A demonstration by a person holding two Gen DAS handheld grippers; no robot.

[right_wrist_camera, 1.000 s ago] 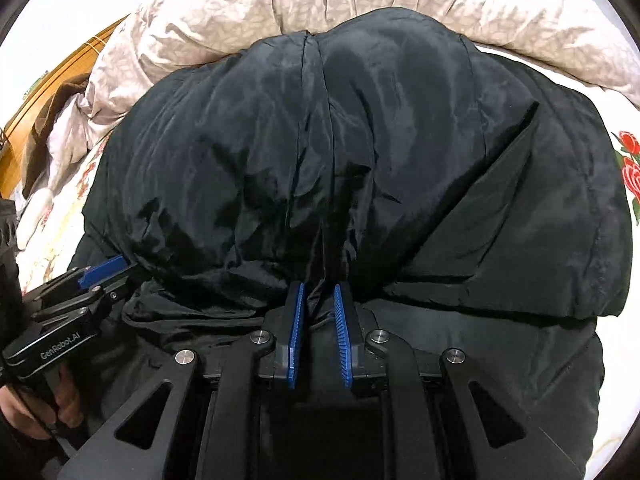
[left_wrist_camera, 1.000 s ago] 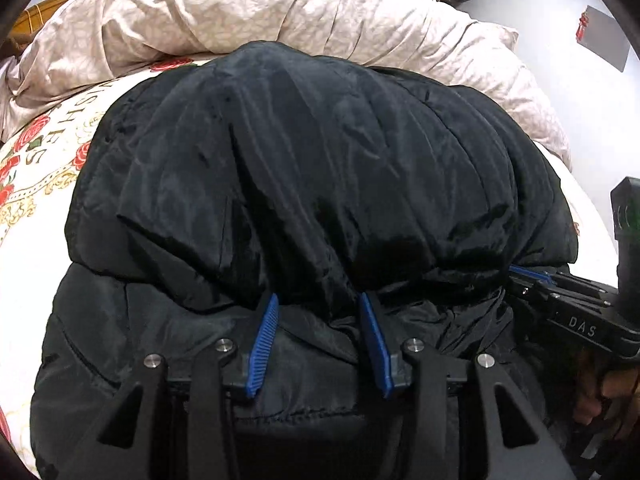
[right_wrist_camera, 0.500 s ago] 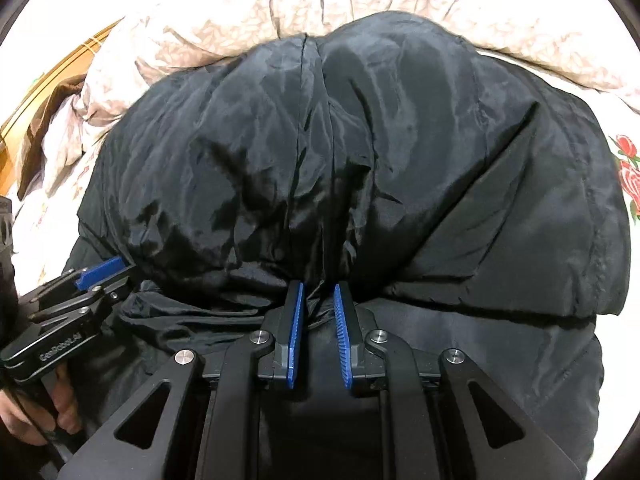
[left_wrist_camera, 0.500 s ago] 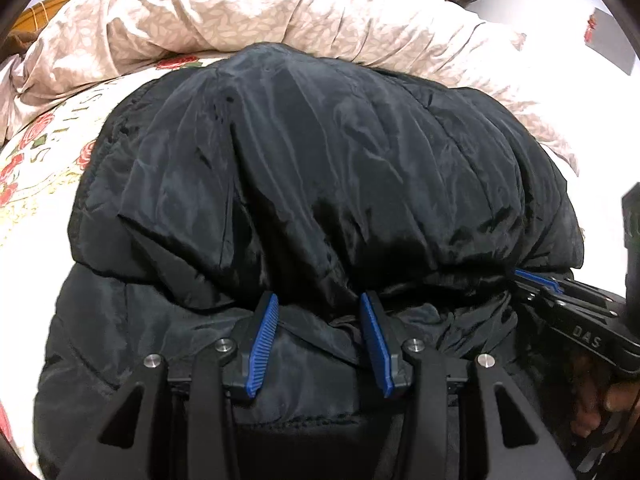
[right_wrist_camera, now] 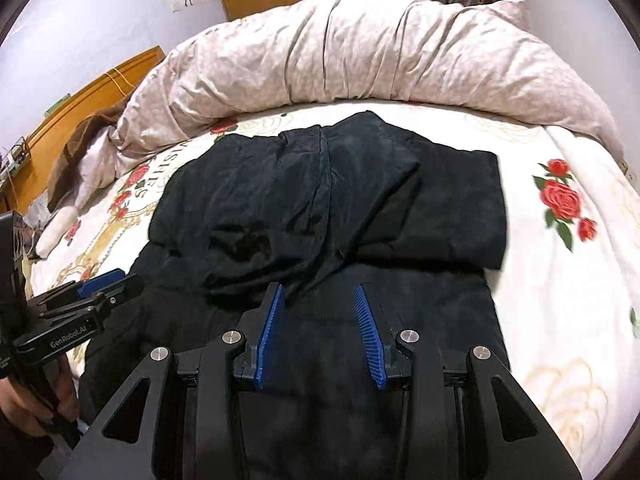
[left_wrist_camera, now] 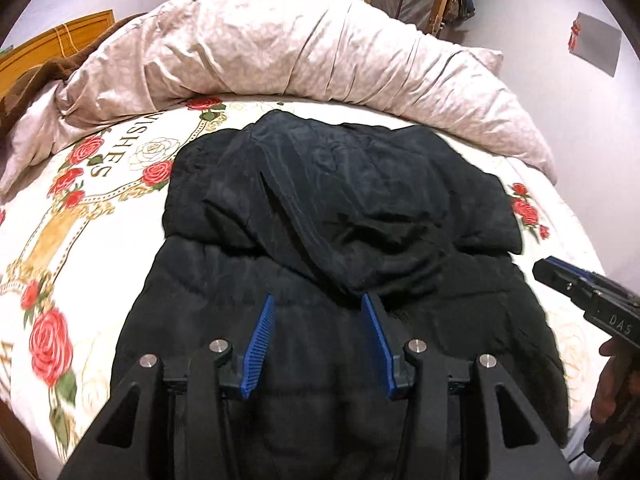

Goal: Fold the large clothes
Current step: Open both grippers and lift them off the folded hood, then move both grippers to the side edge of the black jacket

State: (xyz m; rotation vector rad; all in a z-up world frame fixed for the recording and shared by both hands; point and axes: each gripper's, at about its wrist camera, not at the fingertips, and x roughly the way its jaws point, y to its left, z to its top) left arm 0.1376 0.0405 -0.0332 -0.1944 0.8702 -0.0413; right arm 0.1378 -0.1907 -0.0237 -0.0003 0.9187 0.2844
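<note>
Black coat on a white bedsheet printed with red roses.

The padded coat (left_wrist_camera: 340, 240) is plain black all over, with a faint sheen on its folded upper layer. The bedsheet (left_wrist_camera: 92, 240) under it is white, printed with red roses, green leaves, gold ornamental bands and gold lettering. The crumpled duvet (left_wrist_camera: 300, 48) across the top of the frame is pale pink-beige with a fine leafy pattern. The left gripper (left_wrist_camera: 318, 320) and the right gripper (right_wrist_camera: 320, 316) are both black with ribbed blue pads (left_wrist_camera: 258, 344) and silver bolt heads. The headboard (right_wrist_camera: 92, 96) at upper left is orange-brown wood, and the walls (right_wrist_camera: 80, 20) are pale lilac.
</note>
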